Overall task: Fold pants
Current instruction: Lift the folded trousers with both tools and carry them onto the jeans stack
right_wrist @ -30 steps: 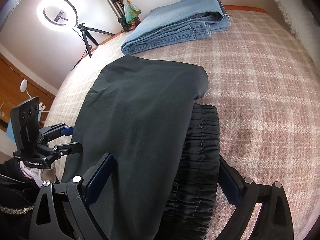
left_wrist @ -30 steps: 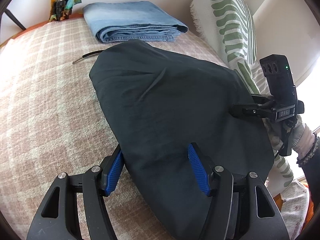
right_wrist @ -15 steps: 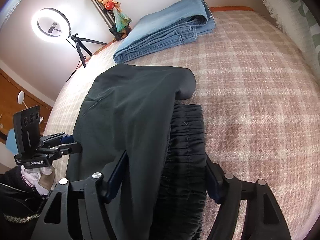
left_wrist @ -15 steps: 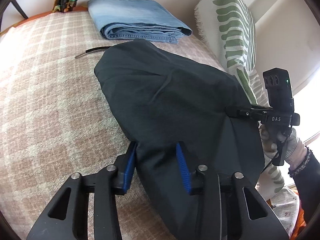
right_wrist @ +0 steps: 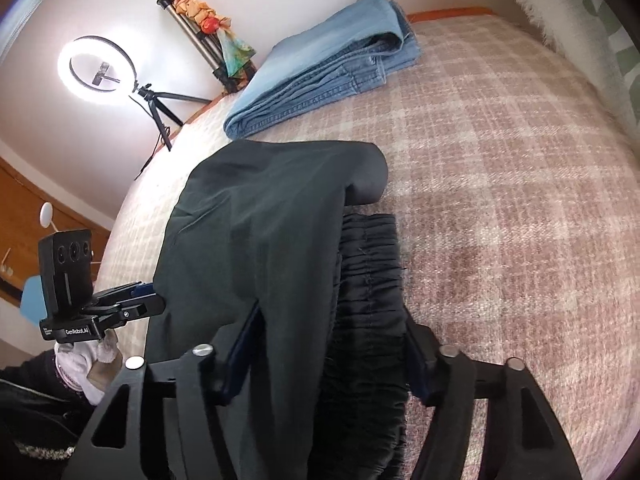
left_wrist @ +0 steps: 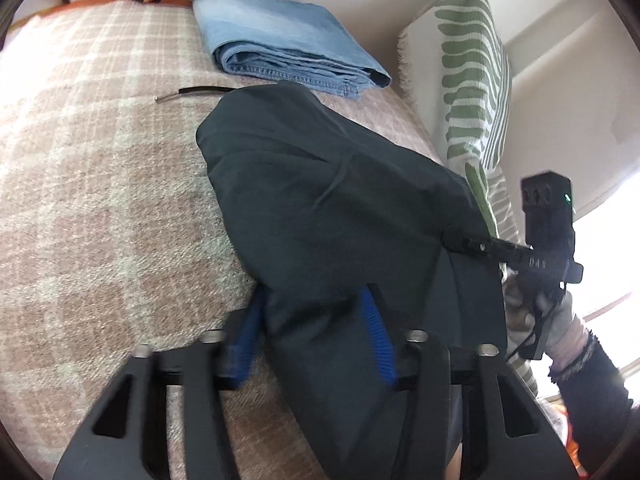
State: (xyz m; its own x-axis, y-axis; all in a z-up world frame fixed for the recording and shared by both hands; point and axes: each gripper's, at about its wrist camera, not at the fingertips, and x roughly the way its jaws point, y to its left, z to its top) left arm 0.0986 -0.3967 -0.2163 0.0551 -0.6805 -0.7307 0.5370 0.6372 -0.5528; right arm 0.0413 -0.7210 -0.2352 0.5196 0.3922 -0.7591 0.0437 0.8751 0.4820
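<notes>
Black pants (left_wrist: 320,200) lie folded on the plaid bed cover (left_wrist: 100,200); in the right wrist view (right_wrist: 248,240) the gathered elastic waistband (right_wrist: 370,264) shows under the top layer. My left gripper (left_wrist: 316,320) has its blue pads closed in on a bunch of the near edge of the pants. My right gripper (right_wrist: 332,336) straddles the top layer and waistband, its jaws narrowed onto the cloth. Each gripper shows in the other's view, the right one (left_wrist: 460,240) and the left one (right_wrist: 148,300), both pinching the pants' edge.
Folded blue jeans (left_wrist: 280,52) lie at the far end of the bed. A thin black cord (left_wrist: 192,92) lies beside the pants. A green-patterned cushion (left_wrist: 472,80) stands on the right. A ring light on a tripod (right_wrist: 100,68) stands beyond the bed.
Both grippers' jaws have closed in on the pants from wide open. The near edge of the pants has bunched and risen slightly; the cameras have tilted toward the far end.
</notes>
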